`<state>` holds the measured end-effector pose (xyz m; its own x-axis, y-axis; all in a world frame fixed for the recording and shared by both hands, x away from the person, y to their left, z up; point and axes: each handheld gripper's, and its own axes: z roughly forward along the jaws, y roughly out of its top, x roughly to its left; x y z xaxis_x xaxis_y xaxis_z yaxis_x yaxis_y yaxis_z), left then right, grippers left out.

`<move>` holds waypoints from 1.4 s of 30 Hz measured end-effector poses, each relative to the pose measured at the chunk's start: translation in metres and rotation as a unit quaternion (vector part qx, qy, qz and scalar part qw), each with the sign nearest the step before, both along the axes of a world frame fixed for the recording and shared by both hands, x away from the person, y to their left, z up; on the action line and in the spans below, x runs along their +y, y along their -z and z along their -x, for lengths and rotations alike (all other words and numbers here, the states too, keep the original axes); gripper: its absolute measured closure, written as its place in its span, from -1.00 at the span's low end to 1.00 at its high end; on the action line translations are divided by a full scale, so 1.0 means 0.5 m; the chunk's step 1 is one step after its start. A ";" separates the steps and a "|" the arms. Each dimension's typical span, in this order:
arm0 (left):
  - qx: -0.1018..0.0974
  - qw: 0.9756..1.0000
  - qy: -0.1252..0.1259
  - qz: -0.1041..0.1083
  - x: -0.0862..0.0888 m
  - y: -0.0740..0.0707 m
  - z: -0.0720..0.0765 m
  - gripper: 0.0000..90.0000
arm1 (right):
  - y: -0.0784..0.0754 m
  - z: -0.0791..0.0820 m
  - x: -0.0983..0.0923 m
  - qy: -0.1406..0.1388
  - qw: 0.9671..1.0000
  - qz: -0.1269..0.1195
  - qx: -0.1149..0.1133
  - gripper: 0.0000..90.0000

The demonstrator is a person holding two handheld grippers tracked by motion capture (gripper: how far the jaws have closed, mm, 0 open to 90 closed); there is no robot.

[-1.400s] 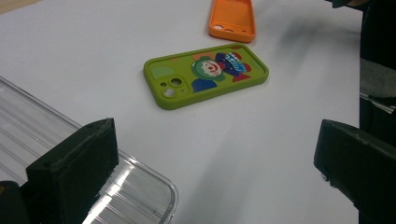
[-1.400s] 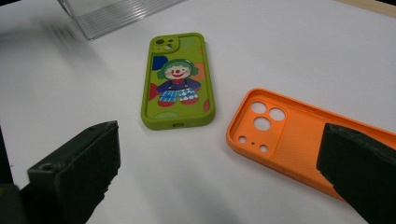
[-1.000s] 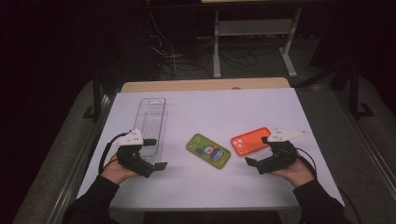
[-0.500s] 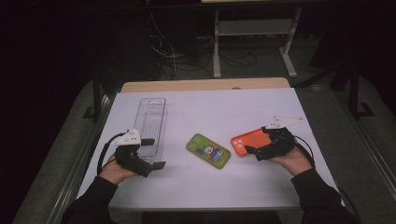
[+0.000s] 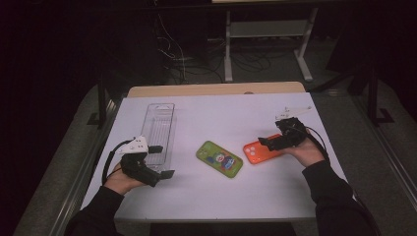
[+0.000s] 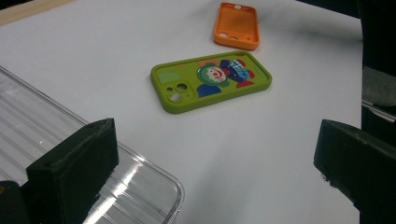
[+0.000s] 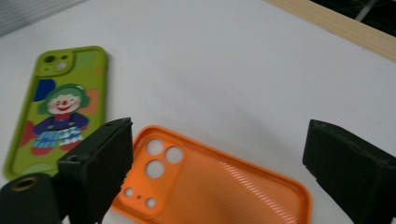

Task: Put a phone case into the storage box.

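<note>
An orange phone case (image 5: 255, 152) lies hollow side up on the white table (image 5: 236, 113), right of centre. My right gripper (image 5: 268, 143) is low over its right end. In the right gripper view the orange phone case (image 7: 224, 186) lies between the jaws of that gripper (image 7: 215, 158). The jaws have just been closing a little, but the pads stand apart from the case. A green phone case (image 5: 219, 158) with a clown picture lies left of it. My left gripper (image 5: 162, 161) is open beside the near end of a clear plastic tray (image 5: 158, 129).
The tray (image 6: 37, 126) is long and ribbed, lying lengthwise at the table's left. A wooden strip (image 5: 216, 89) borders the far edge. Beyond the table are a dark floor, cables and a metal stand (image 5: 265, 29). The green case (image 6: 212, 79) lies ahead of the left gripper (image 6: 210, 172).
My right hand has moved away from the person and slightly left, bringing its gripper over the orange case. The left hand and both cases have stayed in place.
</note>
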<state>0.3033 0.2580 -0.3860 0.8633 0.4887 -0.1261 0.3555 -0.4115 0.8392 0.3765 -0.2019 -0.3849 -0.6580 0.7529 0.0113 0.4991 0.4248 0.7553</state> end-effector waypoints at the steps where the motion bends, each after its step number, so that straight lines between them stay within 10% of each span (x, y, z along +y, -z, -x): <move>1: -0.001 1.000 0.000 0.002 -0.001 0.000 0.000 -1.00 | 0.001 -0.007 0.000 0.002 1.000 0.000 0.007 -0.79; 14: 0.000 1.000 0.005 0.002 -0.001 0.002 -0.005 -1.00 | 0.008 -0.076 -0.012 0.044 0.998 0.010 0.054 -0.48; 33: -0.002 1.000 0.003 0.002 -0.002 0.004 -0.005 -1.00 | 0.059 -0.147 -0.035 0.049 0.989 0.087 0.111 0.94; 42: -0.002 1.000 0.000 -0.002 -0.001 0.004 -0.005 -1.00 | 0.080 -0.158 -0.048 0.047 0.985 0.101 0.129 0.96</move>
<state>0.3056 0.2577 -0.3881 0.8635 0.4898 -0.1204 0.3526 -0.4154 0.8385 0.4557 -0.2258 -0.4248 -0.5803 0.8143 0.0133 0.7075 0.4960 0.5035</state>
